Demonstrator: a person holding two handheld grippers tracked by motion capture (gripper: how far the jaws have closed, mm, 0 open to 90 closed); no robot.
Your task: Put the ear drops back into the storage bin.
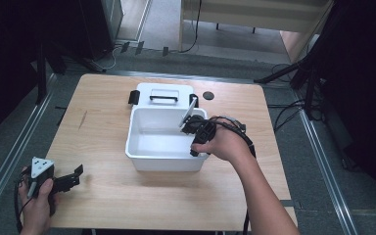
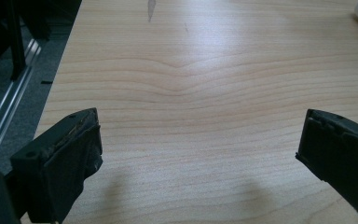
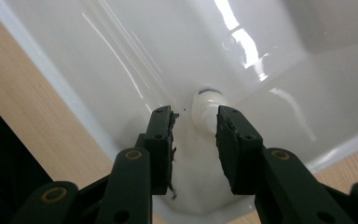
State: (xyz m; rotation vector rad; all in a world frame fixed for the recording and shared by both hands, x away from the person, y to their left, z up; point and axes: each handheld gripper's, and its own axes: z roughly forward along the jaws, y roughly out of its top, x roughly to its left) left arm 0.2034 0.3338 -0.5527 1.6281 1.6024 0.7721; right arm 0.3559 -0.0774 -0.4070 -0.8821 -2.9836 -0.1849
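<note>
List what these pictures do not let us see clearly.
1. High view: the right gripper and hand hide part of the white bin.
2. Right gripper view: the small white object is half covered by one jaw; contact and what it is are unclear.
3. High view: the small black disc is too small to identify.

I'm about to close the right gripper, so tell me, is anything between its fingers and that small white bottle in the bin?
Nothing visible is. The right gripper is down inside the white bin, open, and the small white bottle lies just beyond its fingers with clear space between.
</note>
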